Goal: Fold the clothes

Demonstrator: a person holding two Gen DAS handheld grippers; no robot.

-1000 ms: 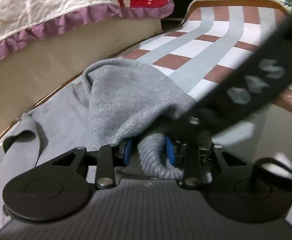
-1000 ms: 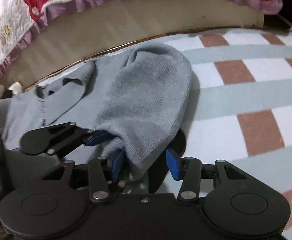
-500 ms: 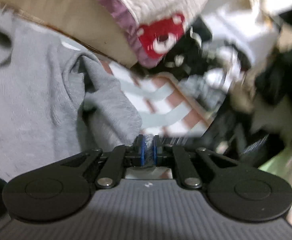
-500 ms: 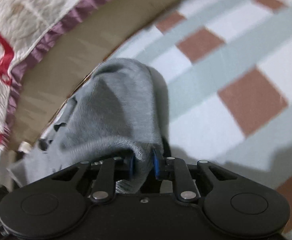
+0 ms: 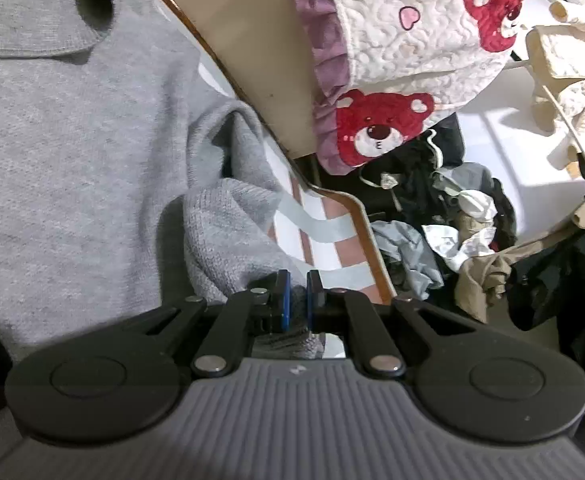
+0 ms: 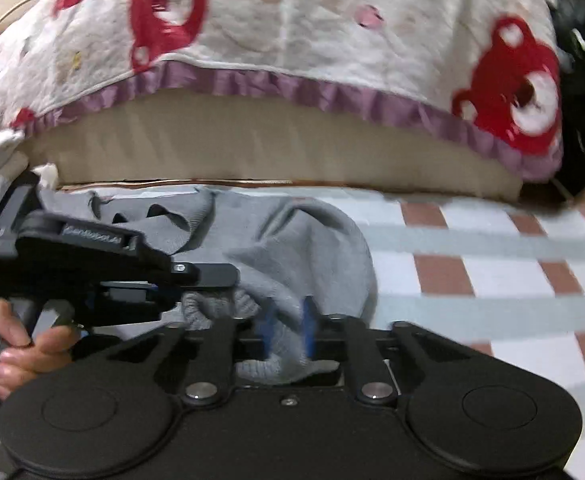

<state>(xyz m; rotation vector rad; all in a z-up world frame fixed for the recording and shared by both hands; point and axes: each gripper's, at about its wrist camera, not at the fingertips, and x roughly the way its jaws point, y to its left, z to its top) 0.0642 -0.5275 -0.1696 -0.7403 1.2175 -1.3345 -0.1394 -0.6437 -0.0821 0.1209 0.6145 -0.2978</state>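
Both tools, left (image 5: 296, 294) clamped and right (image 6: 286, 330) closing, pinch the grey knitted sweater (image 5: 72, 152) on the checked bench (image 6: 492, 276); next, carry this fold across.

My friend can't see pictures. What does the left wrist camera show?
The left gripper pinches a fold of a grey sweater spread over a checked mat. Beside it hangs a white quilt with red bears, and a clothes pile lies beyond.
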